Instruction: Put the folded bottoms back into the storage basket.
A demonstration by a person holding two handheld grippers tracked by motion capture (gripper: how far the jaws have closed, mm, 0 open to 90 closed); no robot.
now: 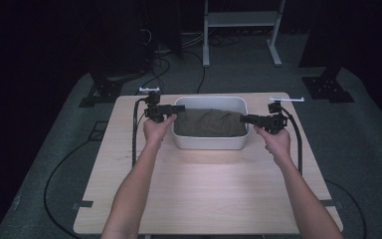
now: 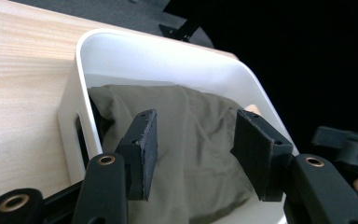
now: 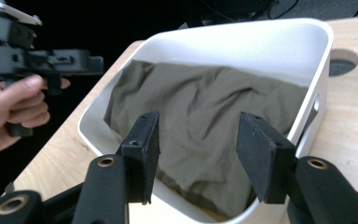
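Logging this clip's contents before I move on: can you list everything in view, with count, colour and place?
table: one, light wood, centre of the high view, on grey floor
bin: one, white, rectangular with cut-out handles, on the table's far half
cloth: one, olive green, crumpled inside the bin
frame: one, white metal, on the floor beyond the table
stand bases: two, black, on the floor at the table's far corners
floor cables: several, black, left and behind the table
left claw: one, black, jaws open, at the bin's left end
right claw: one, black, jaws open, at the bin's right end
forearms: two, bare, from the bottom edge
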